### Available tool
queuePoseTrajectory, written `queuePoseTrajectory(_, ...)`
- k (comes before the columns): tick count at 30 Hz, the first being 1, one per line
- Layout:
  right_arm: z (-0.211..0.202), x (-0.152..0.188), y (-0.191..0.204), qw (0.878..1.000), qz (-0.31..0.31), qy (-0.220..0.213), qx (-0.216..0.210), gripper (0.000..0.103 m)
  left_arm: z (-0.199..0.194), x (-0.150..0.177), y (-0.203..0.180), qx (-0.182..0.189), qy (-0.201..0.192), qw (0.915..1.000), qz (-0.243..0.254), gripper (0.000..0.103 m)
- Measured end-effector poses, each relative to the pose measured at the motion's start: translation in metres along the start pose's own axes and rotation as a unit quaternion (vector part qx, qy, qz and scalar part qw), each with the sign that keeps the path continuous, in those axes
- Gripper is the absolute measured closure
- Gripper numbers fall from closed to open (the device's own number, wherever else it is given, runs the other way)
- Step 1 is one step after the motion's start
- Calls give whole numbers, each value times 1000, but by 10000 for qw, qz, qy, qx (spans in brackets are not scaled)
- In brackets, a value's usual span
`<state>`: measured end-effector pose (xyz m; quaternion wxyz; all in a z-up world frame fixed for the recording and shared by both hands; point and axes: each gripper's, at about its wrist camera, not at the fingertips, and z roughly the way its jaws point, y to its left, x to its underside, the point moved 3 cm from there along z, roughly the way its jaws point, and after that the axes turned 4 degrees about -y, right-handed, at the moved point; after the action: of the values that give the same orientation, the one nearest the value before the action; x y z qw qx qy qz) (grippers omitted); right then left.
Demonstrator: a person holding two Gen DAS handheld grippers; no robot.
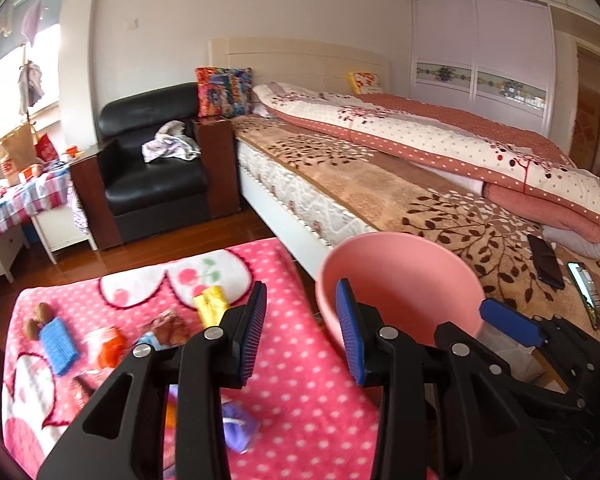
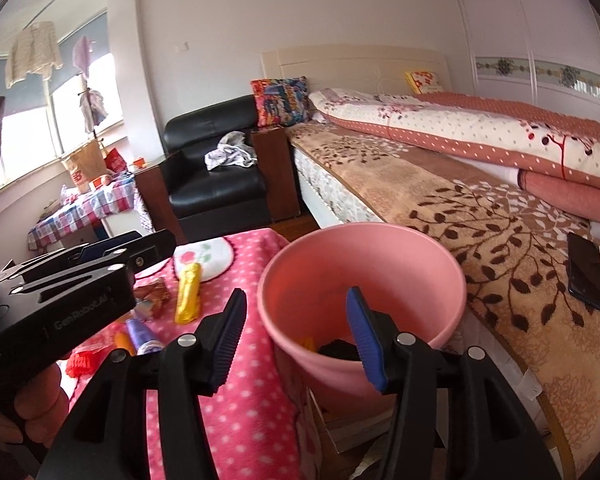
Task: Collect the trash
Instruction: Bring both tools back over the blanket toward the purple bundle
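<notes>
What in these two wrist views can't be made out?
- Pink plastic bucket: contents half hidden by right gripper, right wrist view.
- Purple wrapper: blurred, behind left gripper, left wrist view.
- Lit phone: screen too small, left view.

Bucket [image 2: 360, 280]: between blanket-covered desk [image 2: 252, 400] at left and bed [image 2: 500, 240] at right. Wrappers [image 2: 188, 300] on desk. Phone [image 2: 586, 276] on bed. Armchair [image 2: 216, 184] behind desk, beside bed's head.

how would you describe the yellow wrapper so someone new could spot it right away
Start at the pink polka-dot blanket beside the bed. The yellow wrapper lies near its far end, just left of the pink bucket. It is the only long, shiny gold-yellow piece among the litter there.
</notes>
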<state>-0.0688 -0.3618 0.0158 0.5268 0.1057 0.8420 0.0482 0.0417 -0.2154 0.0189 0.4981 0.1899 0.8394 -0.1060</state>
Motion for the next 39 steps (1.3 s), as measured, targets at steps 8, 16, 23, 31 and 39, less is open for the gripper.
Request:
queuePoseTrajectory(8, -3, 5, 39, 9995, -286, -109, -16, 39, -12, 13, 36, -382, 69, 9992, -127, 67)
queuePoseTrajectory(16, 8, 14, 69, 9993, -333, 154, -102, 32, -17, 33, 81, -776, 322, 9955, -440, 67)
queuePoseTrajectory(23, 17, 22, 83, 9974, -522, 362, -328, 32, -42, 52, 130, -1235, 325, 9901, -591, 67)
queuePoseTrajectory(31, 36, 40, 101, 9929, -711, 694, -653, 39, -69, 89, 192, -1711, 617, 9776, -1064, 67)
queuePoseTrajectory(39, 53, 57, 119, 9850, -815, 1032, -1122, 57, -69, 117, 218, -1592, 1035, 9695, -1547, 67)
